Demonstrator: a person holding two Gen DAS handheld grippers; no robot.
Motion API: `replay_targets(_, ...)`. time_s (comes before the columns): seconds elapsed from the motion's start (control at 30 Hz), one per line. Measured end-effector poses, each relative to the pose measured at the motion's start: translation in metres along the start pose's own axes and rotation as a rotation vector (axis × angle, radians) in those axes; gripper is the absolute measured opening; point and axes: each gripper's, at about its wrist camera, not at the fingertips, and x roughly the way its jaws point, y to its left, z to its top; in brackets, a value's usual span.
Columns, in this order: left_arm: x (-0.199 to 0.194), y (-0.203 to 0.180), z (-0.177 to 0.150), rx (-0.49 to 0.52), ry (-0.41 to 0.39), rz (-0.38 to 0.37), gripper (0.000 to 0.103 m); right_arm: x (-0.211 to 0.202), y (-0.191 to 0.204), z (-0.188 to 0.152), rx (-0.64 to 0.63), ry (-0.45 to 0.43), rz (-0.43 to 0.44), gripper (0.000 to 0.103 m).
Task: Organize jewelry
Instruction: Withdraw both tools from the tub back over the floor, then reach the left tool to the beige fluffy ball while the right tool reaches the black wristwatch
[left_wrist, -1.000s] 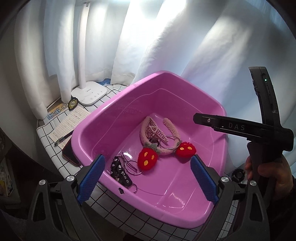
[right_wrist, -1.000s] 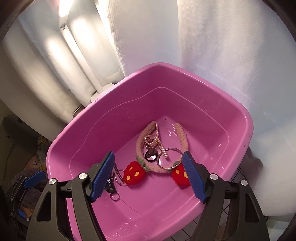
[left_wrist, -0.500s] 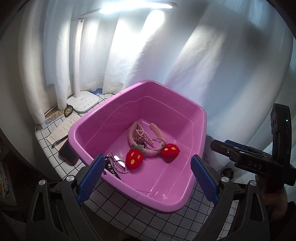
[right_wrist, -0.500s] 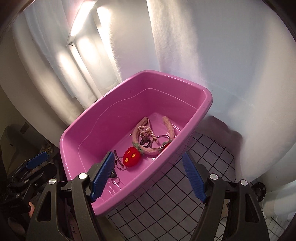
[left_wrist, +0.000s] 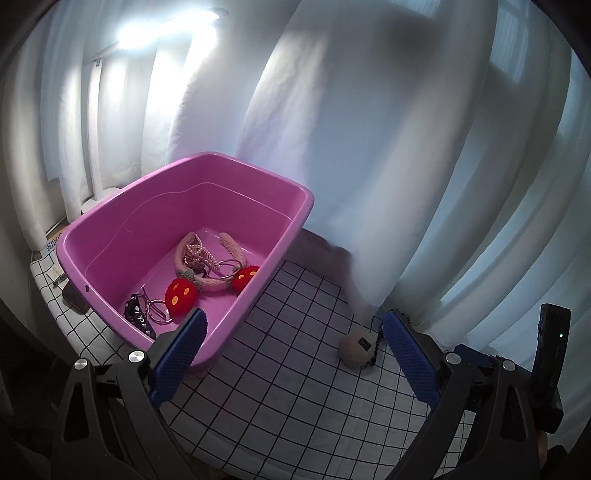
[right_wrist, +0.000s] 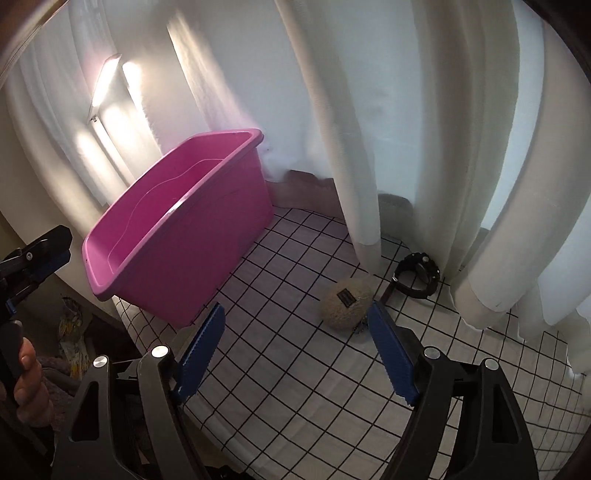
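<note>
Both tongs wide apart and empty: my right gripper (right_wrist: 295, 347) hangs over the checked tablecloth (right_wrist: 295, 387), my left gripper (left_wrist: 291, 354) likewise, its left pad in front of the near corner of the pink tub (left_wrist: 295, 206). Looking into that tub from the left wrist: a fuzzy headband (left_wrist: 229, 247) with red strawberry ends (left_wrist: 181, 295), a pearl piece (left_wrist: 195, 254), metal rings (left_wrist: 231, 267) and a black item (left_wrist: 135, 312) lie on its floor, so I judge most of the sorting done. Left outside, as far as I can see: a beige round pouch (right_wrist: 345, 304) just ahead of my right tongs, and beyond it a black watch (right_wrist: 417, 275) by the curtain (right_wrist: 351, 147). The curtain hem hangs close beside the watch and could snag. At the far left, past the tub, a phone (left_wrist: 74, 302) lies on the cloth.
</note>
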Motion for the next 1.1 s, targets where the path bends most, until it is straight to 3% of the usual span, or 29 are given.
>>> replay_targets(0.2, 0.028, -0.051, -0.030, 0.046, 0.062, -0.029, 0.095, -0.006, -0.056, -0.025, 0.066, 0.010, -0.058, 0.076)
replay_targets(0.4, 0.068, -0.084, -0.058, 0.101, 0.107, 0.004, 0.095, 0.012, -0.092, -0.041, 0.100, 0.028, -0.076, 0.076)
replay_targets(0.67, 0.133, -0.083, -0.093, 0.069, 0.174, 0.057, 0.095, 0.064, -0.115, -0.047, 0.090, 0.053, -0.065, 0.076)
replay_targets(1.1, 0.198, -0.078, -0.118, 0.042, 0.209, 0.134, 0.095, 0.151, -0.134, -0.019, -0.114, 0.096, -0.060, 0.076)
